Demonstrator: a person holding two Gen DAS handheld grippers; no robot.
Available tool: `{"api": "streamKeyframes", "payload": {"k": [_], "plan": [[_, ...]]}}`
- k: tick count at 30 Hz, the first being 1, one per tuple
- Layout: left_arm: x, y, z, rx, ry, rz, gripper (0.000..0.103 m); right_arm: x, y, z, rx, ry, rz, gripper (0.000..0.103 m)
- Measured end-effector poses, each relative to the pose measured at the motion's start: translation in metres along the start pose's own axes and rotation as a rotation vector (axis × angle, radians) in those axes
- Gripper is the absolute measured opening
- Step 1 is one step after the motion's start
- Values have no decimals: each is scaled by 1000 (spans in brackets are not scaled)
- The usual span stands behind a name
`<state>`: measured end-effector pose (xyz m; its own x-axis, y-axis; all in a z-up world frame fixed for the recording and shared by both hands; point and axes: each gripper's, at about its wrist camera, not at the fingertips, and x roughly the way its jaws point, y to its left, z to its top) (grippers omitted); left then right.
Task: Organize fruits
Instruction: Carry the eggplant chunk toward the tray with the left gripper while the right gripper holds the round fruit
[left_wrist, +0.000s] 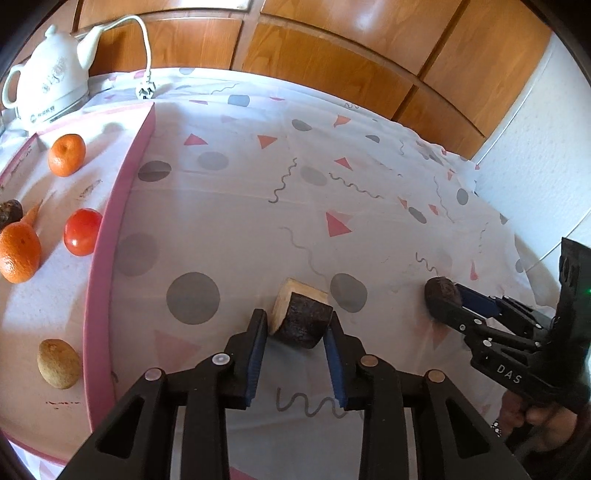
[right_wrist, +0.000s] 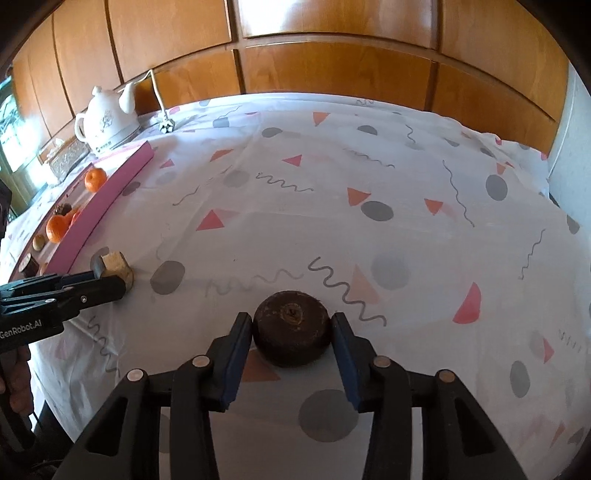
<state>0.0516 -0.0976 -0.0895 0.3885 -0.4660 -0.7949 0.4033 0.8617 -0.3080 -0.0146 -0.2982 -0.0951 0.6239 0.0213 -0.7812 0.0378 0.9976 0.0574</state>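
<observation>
The desk is covered by a white cloth (left_wrist: 258, 206) printed with grey dots, pink triangles and squiggles. Two dark-skinned pieces lie on it near the front edge, well apart from each other.

The left tool (left_wrist: 298, 314) points down at a cut chunk (left_wrist: 301, 321), dark on the skin and pale on its cut faces. The chunk rests on the cloth between the two fingers. The right pad lies against the dark skin and the left pad sits just beside the pale face. Whether they press on it cannot be told.

The right tool (right_wrist: 291, 317) stands over a round dark fruit (right_wrist: 291, 326) whose stem scar faces up. It sits on the cloth, and the narrowly parted pads meet its two sides, so the tool has hold of it. A hand (left_wrist: 535, 417) grips that tool's handle.

Left of the chunk lies a pink-rimmed tray (left_wrist: 110, 236). In it are a tangerine (left_wrist: 67, 154) at the far end, a tomato (left_wrist: 82, 232) close to the rim, an orange (left_wrist: 18, 253), a carrot (left_wrist: 31, 216), a dark lump (left_wrist: 9, 212) at the picture's edge and a kiwi (left_wrist: 58, 363) nearest the front.

Behind the tray stands a white kettle (left_wrist: 51, 85), its plug (left_wrist: 144, 90) lying loose on the cloth. Wooden panels (left_wrist: 332, 55) run along the back.
</observation>
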Motion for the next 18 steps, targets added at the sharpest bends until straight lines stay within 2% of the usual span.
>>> {"api": "streamKeyframes", "payload": {"k": [1, 3, 6, 9, 10, 11, 12, 18], "plan": [[0, -1, 0, 6, 3, -3, 37, 0, 0, 0, -2, -2, 0, 44], [0, -7, 1, 28, 14, -3, 51, 0, 0, -1, -8, -4, -2, 44], [-1, -17, 4, 70, 23, 39, 56, 0, -1, 0, 3, -3, 6, 44], [1, -21, 7, 108, 30, 76, 50, 1, -1, 0, 4, -6, 8, 45], [3, -21, 7, 116, 38, 80, 43, 1, -2, 0, 3, -6, 9, 45], [5, -22, 6, 127, 49, 87, 31, 1, -1, 0, 4, -5, 11, 45], [7, -22, 5, 136, 52, 99, 27, 2, -2, 0, 6, -3, 13, 45], [2, -22, 2, 136, 38, 94, 26, 2, -1, -1, -2, -9, 8, 44]]}}
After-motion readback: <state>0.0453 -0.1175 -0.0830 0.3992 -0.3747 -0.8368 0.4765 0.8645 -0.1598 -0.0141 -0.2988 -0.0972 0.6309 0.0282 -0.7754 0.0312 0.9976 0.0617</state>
